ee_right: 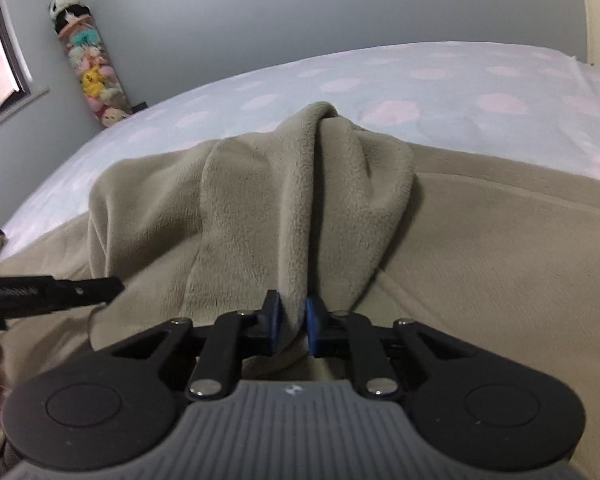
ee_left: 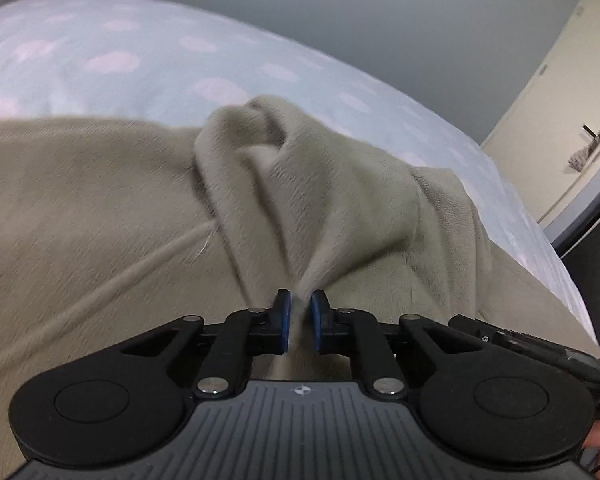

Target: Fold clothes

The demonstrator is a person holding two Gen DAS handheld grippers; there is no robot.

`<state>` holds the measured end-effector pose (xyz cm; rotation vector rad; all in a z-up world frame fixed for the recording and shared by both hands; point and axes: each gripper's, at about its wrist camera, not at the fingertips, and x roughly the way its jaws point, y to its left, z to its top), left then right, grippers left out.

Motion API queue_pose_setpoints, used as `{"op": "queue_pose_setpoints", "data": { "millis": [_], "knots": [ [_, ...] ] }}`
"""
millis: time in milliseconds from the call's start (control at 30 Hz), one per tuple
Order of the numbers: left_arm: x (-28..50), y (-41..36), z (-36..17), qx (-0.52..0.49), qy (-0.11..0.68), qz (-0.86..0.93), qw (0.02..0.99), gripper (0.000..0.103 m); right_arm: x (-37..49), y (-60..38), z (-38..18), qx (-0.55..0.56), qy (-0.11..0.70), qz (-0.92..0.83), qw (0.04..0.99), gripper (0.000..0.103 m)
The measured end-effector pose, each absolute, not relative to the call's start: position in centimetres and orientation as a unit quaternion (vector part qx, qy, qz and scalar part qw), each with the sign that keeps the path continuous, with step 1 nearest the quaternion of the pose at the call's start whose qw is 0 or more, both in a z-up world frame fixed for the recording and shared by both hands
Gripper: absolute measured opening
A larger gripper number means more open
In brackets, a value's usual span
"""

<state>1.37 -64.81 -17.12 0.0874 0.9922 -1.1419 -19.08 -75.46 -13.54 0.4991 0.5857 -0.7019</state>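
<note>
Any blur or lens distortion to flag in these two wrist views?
Left wrist view: motion blur smears the beige fleece garment pinched in the left gripper. Right wrist view: fleece sharper; bedsheet edge bows from fisheye. Both dim, no glare.

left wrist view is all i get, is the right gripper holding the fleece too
Observer: Yes, the right gripper is shut on a bunched fold of the beige fleece garment.
Operator: does it see my left gripper
Observer: Its black body pokes in at that view's left edge, beside the fleece.
Operator: anything else on that side of the room
Observer: A tall clear tube of plush toys stands in the corner, behind the cloud-print bed.
</note>
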Motion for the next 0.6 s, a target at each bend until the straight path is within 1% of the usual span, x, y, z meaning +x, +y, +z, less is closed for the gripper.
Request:
{"op": "queue_pose_setpoints", "data": {
  "millis": [67, 100, 167, 200, 233, 267, 367, 433, 500, 600],
  "knots": [
    [1.4, -63.3, -16.8, 0.033, 0.465, -0.503, 0.727, 0.011, -19.0, -74.5, -13.1, 0.222, 0.292, -0.345, 0.864, 0.017],
    [1.3, -62.2, -16.6, 0.033, 0.466, -0.496, 0.732, 0.011, -18.9, -74.0, -12.8, 0.219, 0.296, -0.348, 0.862, 0.019],
    [1.3, -59.7, -16.0, 0.033, 0.463, -0.485, 0.742, 0.011, -19.2, -72.4, -11.8, 0.217, 0.295, -0.344, 0.865, 0.021],
    [1.2, -58.4, -15.7, 0.032, 0.459, -0.48, 0.747, 0.011, -19.5, -71.4, -11.5, 0.215, 0.294, -0.34, 0.867, 0.024],
    [1.2, -57.1, -15.4, 0.032, 0.455, -0.475, 0.753, 0.011, -19.8, -70.4, -11.1, 0.213, 0.293, -0.336, 0.87, 0.033],
    [1.1, -55.8, -15.0, 0.038, 0.452, -0.467, 0.759, 0.011, -20.1, -69.4, -10.8, 0.21, 0.293, -0.332, 0.872, 0.036],
    [1.2, -52.2, -13.6, 0.058, 0.442, -0.443, 0.777, 0.013, -20.6, -66.2, -10.6, 0.207, 0.308, -0.323, 0.87, 0.036],
    [1.7, -49.9, -12.5, 0.056, 0.434, -0.424, 0.793, 0.02, -20.3, -64.3, -10.5, 0.22, 0.316, -0.314, 0.868, 0.036],
    [2.3, -47.6, -11.5, 0.049, 0.431, -0.398, 0.808, 0.025, -19.8, -62.5, -10.5, 0.231, 0.325, -0.3, 0.866, 0.036],
    [3.1, -44.6, -10.0, 0.052, 0.423, -0.37, 0.826, 0.027, -18.0, -60.2, -10.3, 0.22, 0.352, -0.283, 0.865, 0.036]
  ]
}}
